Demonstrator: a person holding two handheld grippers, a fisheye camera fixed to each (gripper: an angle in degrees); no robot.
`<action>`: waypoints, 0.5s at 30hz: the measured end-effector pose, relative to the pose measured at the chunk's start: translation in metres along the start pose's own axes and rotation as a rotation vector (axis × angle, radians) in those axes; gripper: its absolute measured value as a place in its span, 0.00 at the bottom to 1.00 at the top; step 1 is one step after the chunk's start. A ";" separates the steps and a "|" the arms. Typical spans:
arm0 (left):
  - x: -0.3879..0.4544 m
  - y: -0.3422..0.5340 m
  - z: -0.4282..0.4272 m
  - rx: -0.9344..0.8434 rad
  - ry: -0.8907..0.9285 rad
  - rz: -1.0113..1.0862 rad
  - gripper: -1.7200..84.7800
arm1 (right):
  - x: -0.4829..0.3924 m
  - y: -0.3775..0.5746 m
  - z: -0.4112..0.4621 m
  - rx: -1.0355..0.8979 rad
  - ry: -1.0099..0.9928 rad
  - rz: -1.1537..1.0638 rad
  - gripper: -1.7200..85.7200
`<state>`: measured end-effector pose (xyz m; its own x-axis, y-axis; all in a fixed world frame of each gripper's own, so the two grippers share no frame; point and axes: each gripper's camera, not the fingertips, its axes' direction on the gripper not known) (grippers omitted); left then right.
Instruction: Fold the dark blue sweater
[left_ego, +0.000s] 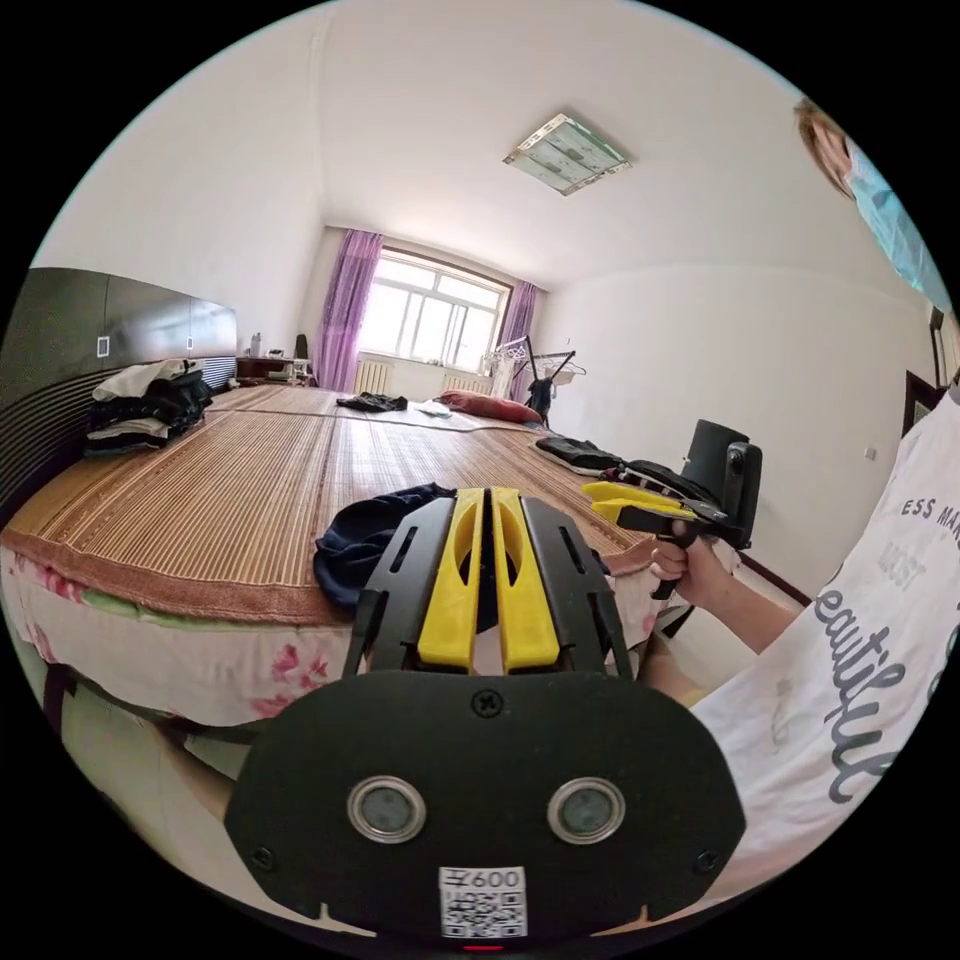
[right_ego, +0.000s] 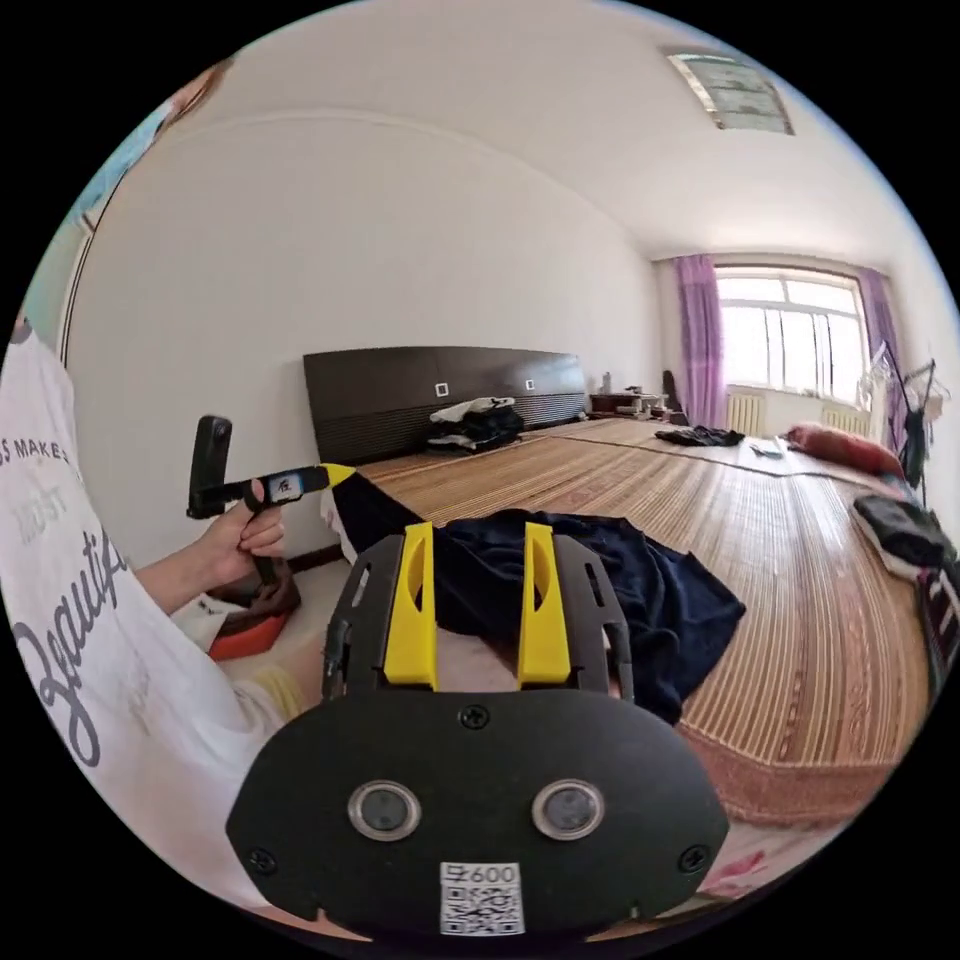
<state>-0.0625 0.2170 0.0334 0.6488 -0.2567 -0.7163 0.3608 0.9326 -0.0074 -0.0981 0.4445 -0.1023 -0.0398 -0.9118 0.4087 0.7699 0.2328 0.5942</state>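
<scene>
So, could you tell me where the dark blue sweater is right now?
The sweater lies bunched on the woven mat at the near edge of the bed, just beyond the right gripper in its view.

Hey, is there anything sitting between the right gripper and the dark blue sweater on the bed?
Nothing visible. In the right gripper view, the right gripper is open, and the dark blue sweater lies crumpled on the woven mat directly ahead of its fingers, near the bed's edge. Other clothes lie farther back.

The sweater (right_ego: 640, 590) lies bunched on the mat (right_ego: 800, 560) at the bed's edge.
</scene>
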 end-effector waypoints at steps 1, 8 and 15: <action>0.001 0.003 -0.003 0.008 0.000 0.009 0.03 | -0.013 -0.007 0.013 0.038 0.007 -0.072 0.14; -0.004 0.045 -0.059 0.057 -0.008 -0.032 0.03 | -0.049 -0.035 0.078 -0.160 -0.184 -0.315 0.13; -0.017 0.082 -0.133 0.214 -0.032 -0.079 0.03 | -0.059 0.014 0.112 -0.502 0.327 -0.256 0.11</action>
<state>-0.1332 0.3315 -0.0482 0.6328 -0.3375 -0.6969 0.5426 0.8354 0.0880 -0.1562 0.5396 -0.0404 -0.1264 -0.9918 0.0181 0.9689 -0.1195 0.2167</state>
